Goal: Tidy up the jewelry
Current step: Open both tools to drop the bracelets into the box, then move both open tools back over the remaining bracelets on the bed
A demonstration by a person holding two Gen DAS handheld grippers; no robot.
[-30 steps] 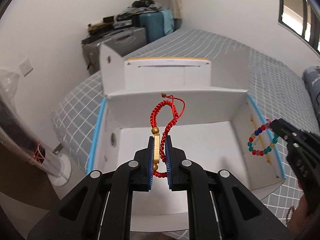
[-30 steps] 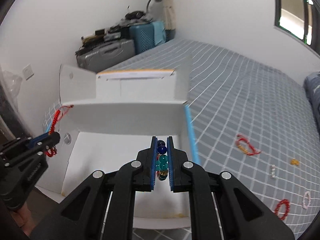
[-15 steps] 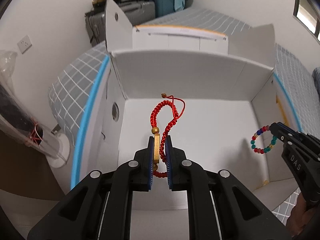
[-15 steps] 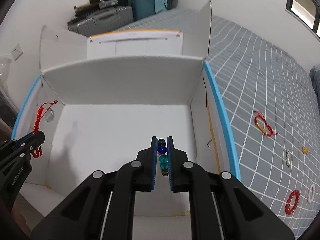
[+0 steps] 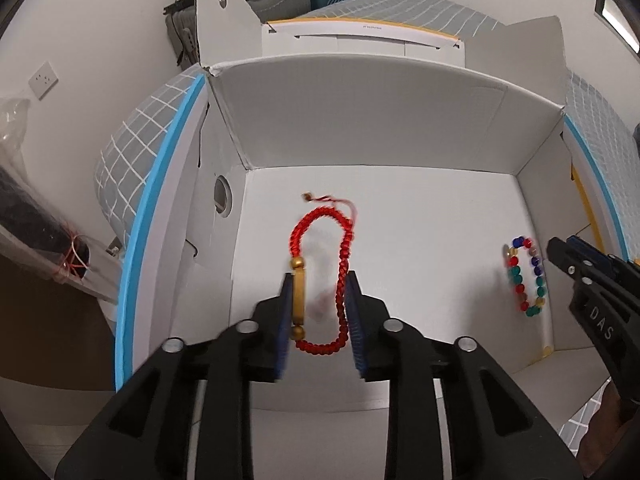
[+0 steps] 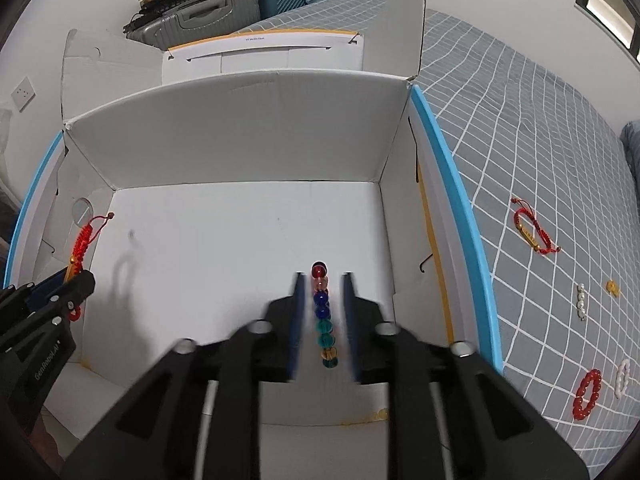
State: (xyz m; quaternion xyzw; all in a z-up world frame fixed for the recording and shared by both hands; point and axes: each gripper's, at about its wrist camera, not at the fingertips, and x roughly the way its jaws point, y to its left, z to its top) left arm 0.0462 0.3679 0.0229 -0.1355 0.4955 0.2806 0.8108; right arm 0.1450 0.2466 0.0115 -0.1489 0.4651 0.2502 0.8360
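Left hand-held gripper [image 5: 320, 312] reaches down into white cardboard box [image 5: 360, 104], jaws just been opening, now parted, red braided bracelet [image 5: 322, 276] between them; its gold bar sits against the left blue pad and its red cord near the right pad, no squeeze visible, so released, loop stretches from the jaws toward the box back wall, blurred, cannot tell if it rests on the box floor. Right hand-held gripper [image 6: 322, 312] also inside the box, on the box's right side, jaws just been opening, clear gaps both sides of multicolour bead bracelet [image 6: 323, 316], seen edge-on as a line of red, blue, teal and amber beads, released; in left wrist view the same bead bracelet [image 5: 525, 278] shows as a ring near the box right wall, just beside the right gripper tip. Box stands on bed with grey checked cover [image 6: 540, 140], flaps up, blue edge along both sides. On the bed right of the box, well apart from it: second red cord bracelet [image 6: 534, 232], red bead bracelet [image 6: 587, 394], white bead bracelet [image 6: 622, 378], small pearl piece [image 6: 581, 302], small gold piece [image 6: 611, 287]. Suitcases [image 6: 224, 8] beyond the box against the wall
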